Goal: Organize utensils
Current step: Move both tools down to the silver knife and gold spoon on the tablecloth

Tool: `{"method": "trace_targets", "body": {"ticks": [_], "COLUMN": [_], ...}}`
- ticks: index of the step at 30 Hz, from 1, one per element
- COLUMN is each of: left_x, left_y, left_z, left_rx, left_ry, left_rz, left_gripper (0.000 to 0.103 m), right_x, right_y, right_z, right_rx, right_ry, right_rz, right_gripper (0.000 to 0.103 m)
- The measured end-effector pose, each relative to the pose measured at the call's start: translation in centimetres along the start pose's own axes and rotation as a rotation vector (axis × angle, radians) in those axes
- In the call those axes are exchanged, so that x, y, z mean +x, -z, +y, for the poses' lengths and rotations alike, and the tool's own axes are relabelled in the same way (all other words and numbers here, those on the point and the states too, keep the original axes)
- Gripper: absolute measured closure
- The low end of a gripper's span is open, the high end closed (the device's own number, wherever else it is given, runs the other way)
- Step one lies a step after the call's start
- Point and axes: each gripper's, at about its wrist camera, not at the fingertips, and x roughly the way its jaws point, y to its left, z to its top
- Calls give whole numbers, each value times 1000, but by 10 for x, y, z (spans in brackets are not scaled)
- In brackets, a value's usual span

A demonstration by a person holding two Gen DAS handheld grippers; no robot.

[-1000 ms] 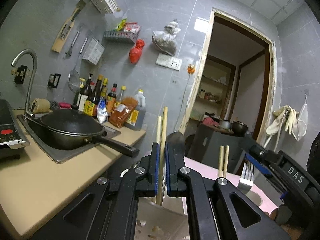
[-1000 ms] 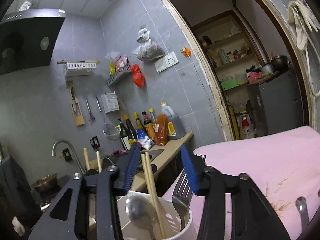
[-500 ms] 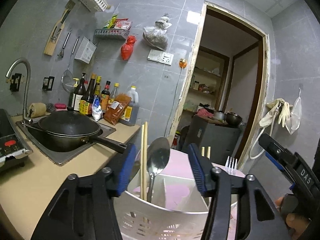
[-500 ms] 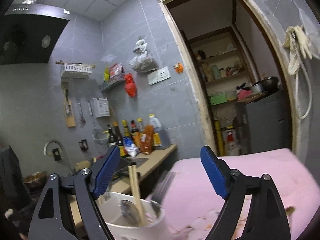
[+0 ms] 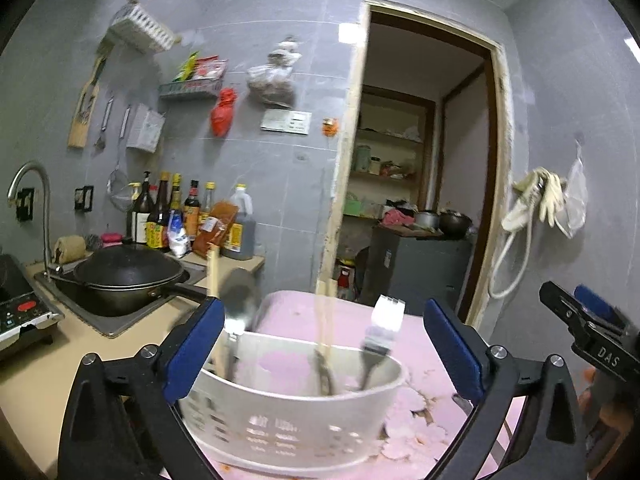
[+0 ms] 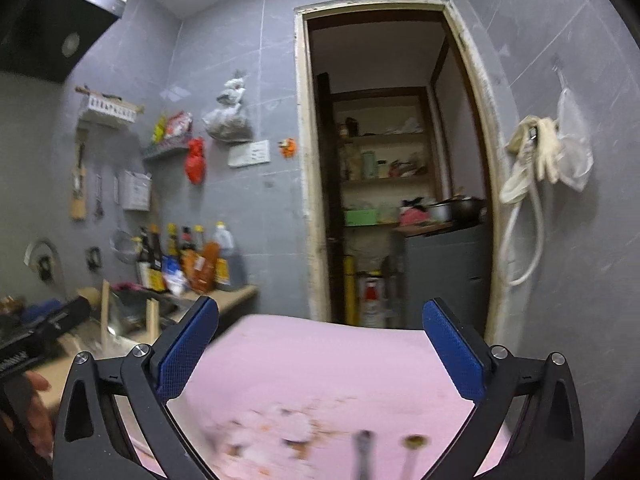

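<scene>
Both tools have just been released. The left gripper (image 5: 320, 344), clamped on a chopstick a second ago, is now seen with jaws opening wide and nothing pressed between the pads. The white utensil holder (image 5: 296, 412) is framed between the jaws but is not touched. In the holder stand a spoon (image 5: 236, 308) and chopsticks (image 5: 213, 276) on its left side, more chopsticks (image 5: 326, 328) in the middle, and a fork (image 5: 382, 328) on the right. The holder sits on the pink tablecloth (image 5: 416, 344).

The right gripper (image 6: 320, 348), closed around the fork a second ago, is likewise opening and empty. It has been swung away from the holder, so only pink cloth and two blurred handle tips (image 6: 412, 442) at the bottom edge are seen ahead of it.

Judged from this, one placement per hand is finished, and the leftover pieces on the cloth are probably next. The wok (image 5: 128, 276) and bottles (image 5: 192, 216) on the counter are not involved.
</scene>
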Motion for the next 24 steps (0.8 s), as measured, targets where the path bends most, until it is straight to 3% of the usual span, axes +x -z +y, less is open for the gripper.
{"method": "trace_targets", "body": {"ticks": [7,11,15,19,24], "left_x": [10,21,36,60,94], "left_y": [18,30,43,61,74], "left_z": [-45,-69,-89,-107,-124], "left_rx": [45,67,100,115,149], "left_ry": [63,111,146,178,188], "left_rz": [64,129,210,340,499], "left_gripper": [5,5,5,5,5], "right_x": [-5,-6,-1,9,28], "right_y": [10,22,35,49,64], "right_z": [-38,-65,-87,-106,-119], "right_rx": [-98,-112,-97,-51,-4], "right_ry": [126,142,134,101,35], "right_rz": [91,141,214,315,439], "right_gripper": [0,0,0,1,13]}}
